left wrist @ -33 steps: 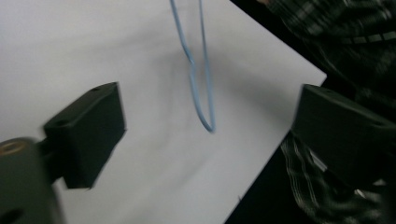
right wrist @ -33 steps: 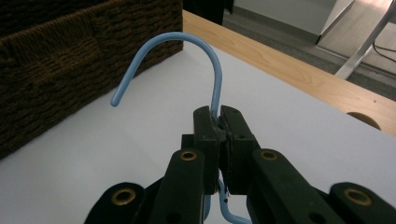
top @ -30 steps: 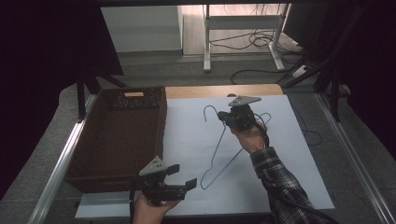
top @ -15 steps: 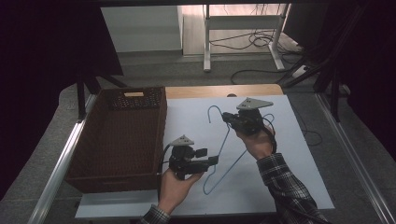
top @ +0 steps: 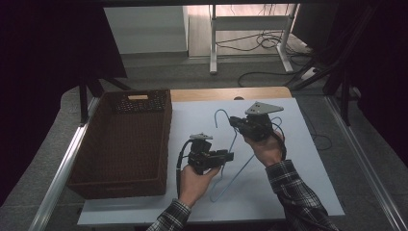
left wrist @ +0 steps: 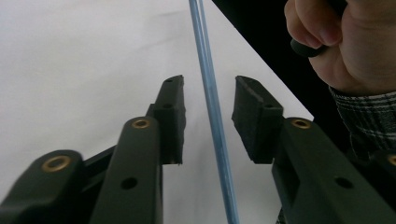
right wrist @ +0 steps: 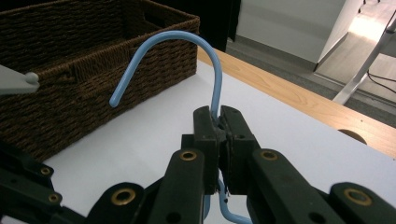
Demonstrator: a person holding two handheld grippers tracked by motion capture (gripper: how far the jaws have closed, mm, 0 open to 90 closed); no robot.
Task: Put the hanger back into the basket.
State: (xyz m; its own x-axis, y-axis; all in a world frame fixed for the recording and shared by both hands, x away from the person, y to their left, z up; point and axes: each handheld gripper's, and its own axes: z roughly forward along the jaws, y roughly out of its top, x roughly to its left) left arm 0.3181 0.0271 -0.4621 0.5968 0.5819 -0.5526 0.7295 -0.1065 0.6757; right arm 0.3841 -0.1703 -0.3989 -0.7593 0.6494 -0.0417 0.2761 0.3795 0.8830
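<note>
- Left gripper [top: 226, 157]: held in the person's left hand [top: 192, 180], forearm entering from the near edge, wrist bent so the jaws point sideways across the sheet; jaws apart, having just been closing, with a gap left on either side of the wire between them.
- Pads [left wrist: 172, 116] in the left gripper view: black, matte, flat-faced blocks on dark arms with brass-coloured rivets; the wire passes between them without contact.
- Hanger [top: 235, 166]: thin pale-blue wire, smooth and glossy; the lower frame lies just beyond the left fingertips and runs up to the right gripper.
- Right gripper [top: 234, 122]: gripped from behind by the right hand [top: 267, 149], checked sleeve at the wrist, jaws pointing toward the basket side; jaws clamped together on the hanger's neck directly below the hook.
- Hook [right wrist: 163, 46]: round arch rising above the right fingertips, free end curving down.
- Sheet [top: 298, 159]: white, flat, smooth, beneath both grippers.
- Basket [top: 120, 139]: dark brown woven wicker, rectangular, open-topped, beyond the hook, apart from the fingers.
</note>
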